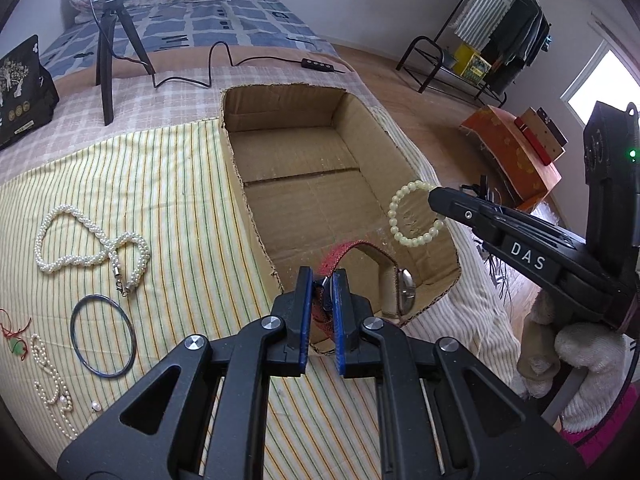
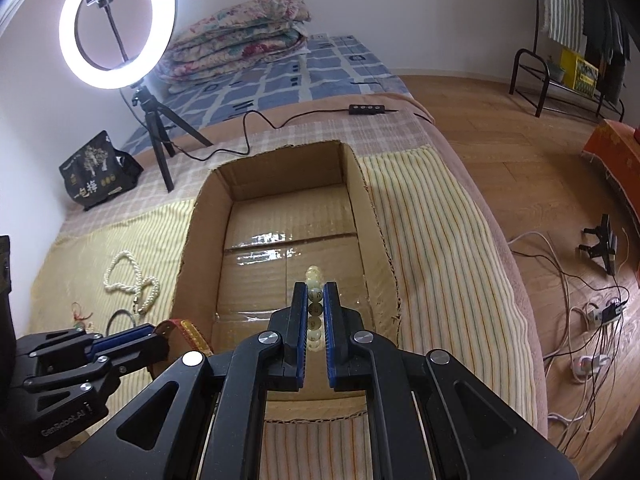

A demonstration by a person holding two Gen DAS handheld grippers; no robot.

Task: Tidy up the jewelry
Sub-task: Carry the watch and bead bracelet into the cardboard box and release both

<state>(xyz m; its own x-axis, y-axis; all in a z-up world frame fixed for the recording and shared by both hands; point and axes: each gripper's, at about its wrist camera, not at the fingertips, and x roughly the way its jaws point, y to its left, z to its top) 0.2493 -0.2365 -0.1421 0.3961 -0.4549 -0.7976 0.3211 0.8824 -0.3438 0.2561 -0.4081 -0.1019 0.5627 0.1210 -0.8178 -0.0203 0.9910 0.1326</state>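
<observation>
An open cardboard box (image 1: 280, 120) lies on the striped cloth of a bed. Over its near rim, my left gripper (image 1: 323, 276) is shut on a watch (image 1: 360, 246) with a red woven strap and a silver case. The strap loops forward above the box floor. From the right, my right gripper (image 1: 434, 196) is shut on a pale green bead bracelet (image 1: 394, 216), which hangs above the box's right side. In the right wrist view, the bracelet (image 2: 314, 274) stands edge-on between my right gripper's (image 2: 316, 286) blue pads, over the box (image 2: 280, 168). My left gripper (image 2: 160, 330) is at the lower left.
Left of the box lie a twisted pearl necklace (image 1: 92, 248), a dark bangle (image 1: 103, 336), a thin pearl strand (image 1: 52, 384) and a red-cord pendant (image 1: 16, 344). Behind stand a ring light (image 2: 116, 24) on a tripod (image 1: 106, 52) and a black bag (image 2: 96, 172). Cables (image 2: 580, 320) cover the floor at right.
</observation>
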